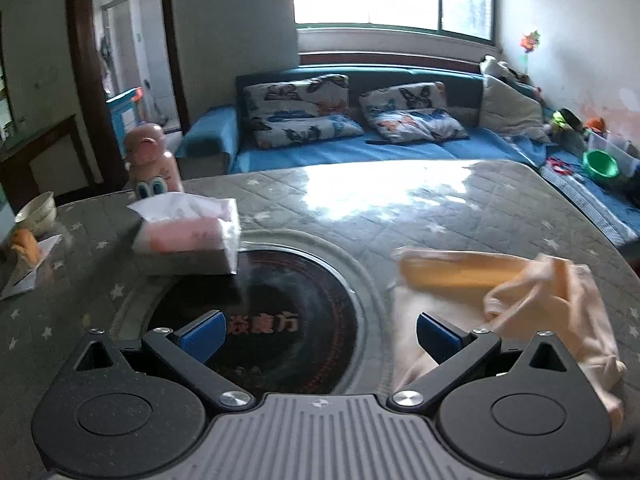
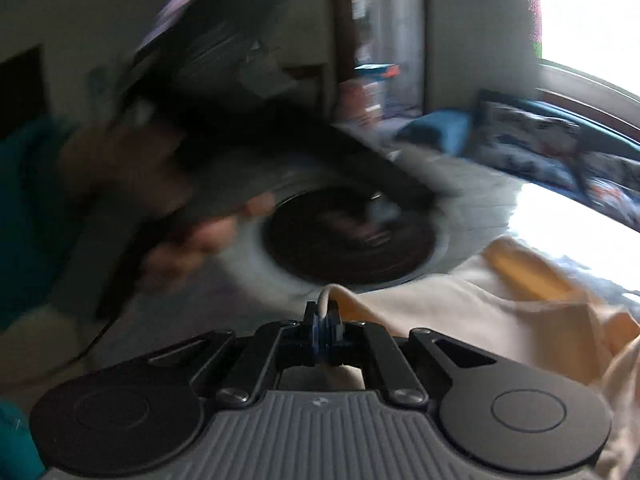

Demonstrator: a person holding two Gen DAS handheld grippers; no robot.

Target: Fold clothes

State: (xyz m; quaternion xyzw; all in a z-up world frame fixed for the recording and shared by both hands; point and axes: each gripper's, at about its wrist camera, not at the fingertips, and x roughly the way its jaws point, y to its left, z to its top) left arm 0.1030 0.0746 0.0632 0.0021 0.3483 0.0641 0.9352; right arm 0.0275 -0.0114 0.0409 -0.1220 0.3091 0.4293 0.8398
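A pale peach garment (image 1: 516,312) with an orange band lies crumpled on the right side of the quilted table (image 1: 400,200). My left gripper (image 1: 320,336) is open and empty above the table's black round centre panel (image 1: 280,320), its right finger just beside the garment's edge. In the right wrist view my right gripper (image 2: 325,330) is shut on a corner of the garment (image 2: 480,320), which spreads to the right. The left gripper and the hand holding it show there as a dark blur (image 2: 208,160) at upper left.
A pink tissue box (image 1: 188,240) sits left of the black panel, with a pink bottle (image 1: 150,160) behind it. A bowl (image 1: 36,208) and papers lie at the table's left edge. A blue sofa (image 1: 360,148) with cushions stands beyond the table.
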